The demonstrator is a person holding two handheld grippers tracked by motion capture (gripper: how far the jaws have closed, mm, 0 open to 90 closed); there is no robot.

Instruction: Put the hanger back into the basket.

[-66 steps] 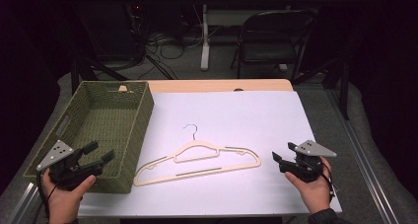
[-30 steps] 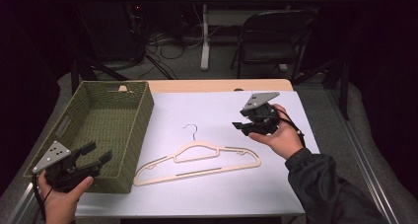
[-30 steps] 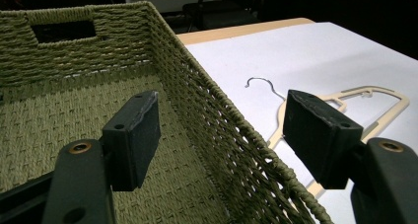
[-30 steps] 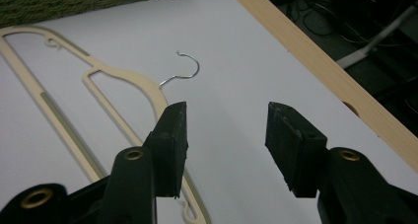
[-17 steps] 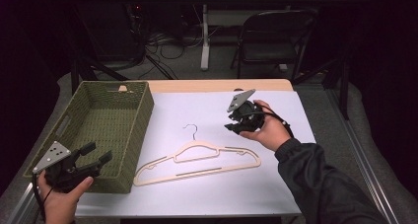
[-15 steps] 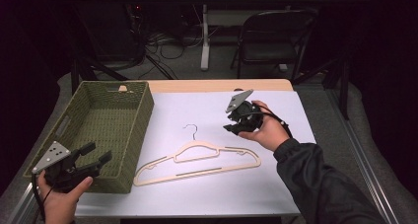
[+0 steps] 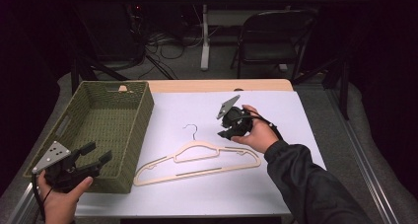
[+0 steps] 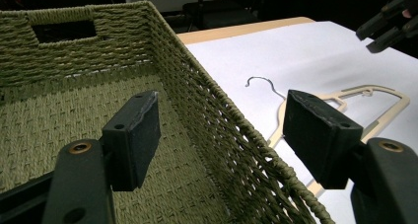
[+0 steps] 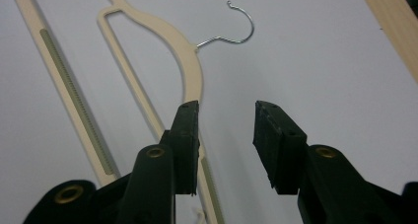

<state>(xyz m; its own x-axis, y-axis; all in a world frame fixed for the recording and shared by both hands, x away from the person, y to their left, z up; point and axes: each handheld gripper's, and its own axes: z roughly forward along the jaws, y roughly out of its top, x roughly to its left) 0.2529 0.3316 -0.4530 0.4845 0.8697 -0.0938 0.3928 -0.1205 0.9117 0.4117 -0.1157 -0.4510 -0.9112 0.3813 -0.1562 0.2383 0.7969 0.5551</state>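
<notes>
A cream plastic hanger (image 7: 197,157) with a metal hook (image 7: 191,130) lies flat on the white table cover. My right gripper (image 7: 224,133) hovers just above the hanger's right shoulder, tilted down toward it. In the right gripper view its jaws (image 9: 224,110) stand partly apart over the hanger's arm (image 9: 190,68); they have just been closing and hold nothing. My left gripper (image 7: 96,155) rests open at the near corner of the green woven basket (image 7: 140,120). Its jaws (image 8: 222,120) straddle the basket's rim (image 8: 197,86) without touching it.
The basket holds nothing and takes up the table's left side. A wooden table edge (image 7: 222,85) runs along the back. A folding chair (image 7: 268,36) and cables stand beyond the table. White cover lies bare right of the hanger (image 7: 296,135).
My right hand has moved left and down from the table's back right toward the hanger, its jaws narrowing. The left hand and the hanger have stayed put.
</notes>
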